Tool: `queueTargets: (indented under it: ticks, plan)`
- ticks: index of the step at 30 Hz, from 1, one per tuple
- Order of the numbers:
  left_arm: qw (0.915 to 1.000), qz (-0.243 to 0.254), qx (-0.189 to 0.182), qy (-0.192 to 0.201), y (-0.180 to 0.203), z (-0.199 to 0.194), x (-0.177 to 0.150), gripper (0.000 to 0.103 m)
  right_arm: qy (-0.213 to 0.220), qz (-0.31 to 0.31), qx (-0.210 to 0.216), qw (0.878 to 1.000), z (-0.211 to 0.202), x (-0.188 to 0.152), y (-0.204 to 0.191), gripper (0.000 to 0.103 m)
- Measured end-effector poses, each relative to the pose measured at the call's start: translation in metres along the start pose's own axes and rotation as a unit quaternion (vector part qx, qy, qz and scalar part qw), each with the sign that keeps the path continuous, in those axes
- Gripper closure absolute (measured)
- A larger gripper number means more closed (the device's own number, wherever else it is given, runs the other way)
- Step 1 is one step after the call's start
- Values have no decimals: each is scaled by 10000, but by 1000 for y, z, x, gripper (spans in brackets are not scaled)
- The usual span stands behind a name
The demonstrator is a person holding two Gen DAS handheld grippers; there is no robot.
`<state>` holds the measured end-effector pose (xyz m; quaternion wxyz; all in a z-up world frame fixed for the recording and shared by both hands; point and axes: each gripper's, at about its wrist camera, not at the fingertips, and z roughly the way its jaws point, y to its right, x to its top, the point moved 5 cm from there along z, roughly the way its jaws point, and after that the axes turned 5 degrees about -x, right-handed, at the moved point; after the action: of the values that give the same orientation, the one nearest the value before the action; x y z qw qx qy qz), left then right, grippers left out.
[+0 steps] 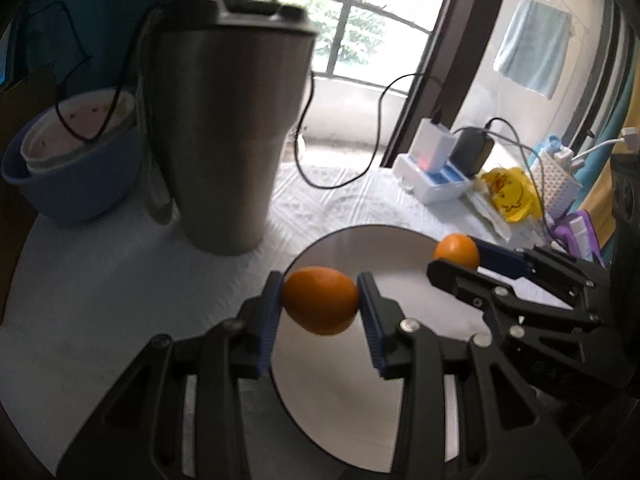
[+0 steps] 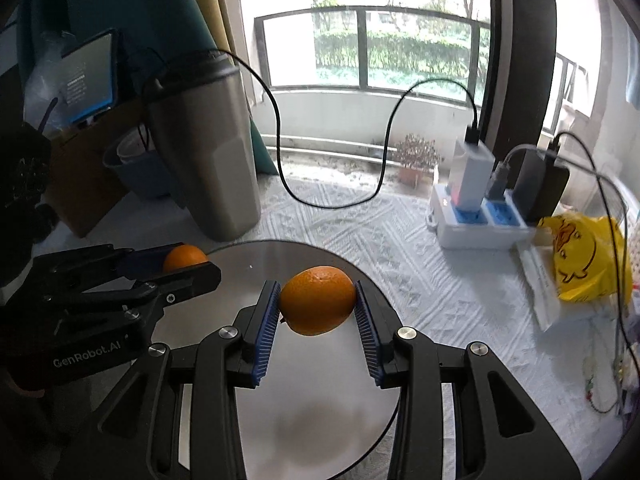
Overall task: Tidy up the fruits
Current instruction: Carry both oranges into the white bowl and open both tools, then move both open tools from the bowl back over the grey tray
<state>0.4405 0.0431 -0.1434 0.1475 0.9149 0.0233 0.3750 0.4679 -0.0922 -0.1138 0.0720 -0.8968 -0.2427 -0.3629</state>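
The left gripper [image 1: 320, 300] is clamped on an orange [image 1: 321, 300], its blue pads pressed to both sides, above a round steel plate [image 1: 340, 400]. The right gripper [image 2: 317, 300] grips a second orange [image 2: 317, 300] the same way over the same plate [image 2: 320, 420]. Each gripper partly hides the other's fruit in the opposite view: only the top of each orange peeks past a dark finger. Whether either orange touches the plate is hard to say; both seem raised. The plate's near edge is covered by gripper arms. A steel tumbler [image 1: 224, 132] stands behind the plate, blurred in the left view, hiding part of a blue bowl [image 1: 68, 184]. A power strip [image 2: 480, 220] and a yellow bag [image 2: 588, 264] lie to the right on the white cloth [image 2: 380, 240]
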Motion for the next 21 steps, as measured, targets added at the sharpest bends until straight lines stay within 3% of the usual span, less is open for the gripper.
queueTargets:
  ticks: [2, 5, 10, 21]
  plan:
    - [10000, -20, -10, 46, -2, -2, 0, 61, -9, 3, -4, 10000, 0, -1, 0, 63]
    - [9999, -40, -60, 120, -1, -7, 2, 55, 28, 18, -4, 10000, -4, 1, 0, 48]
    - [9998, -41, -74, 203, 2, -17, 5, 37, 94, 25, -33, 9999, -13, 3, 1, 47]
    - [9986, 53, -50, 516, 13, -62, 5, 37, 343, -17, -136, 9993, -59, 5, -6, 47]
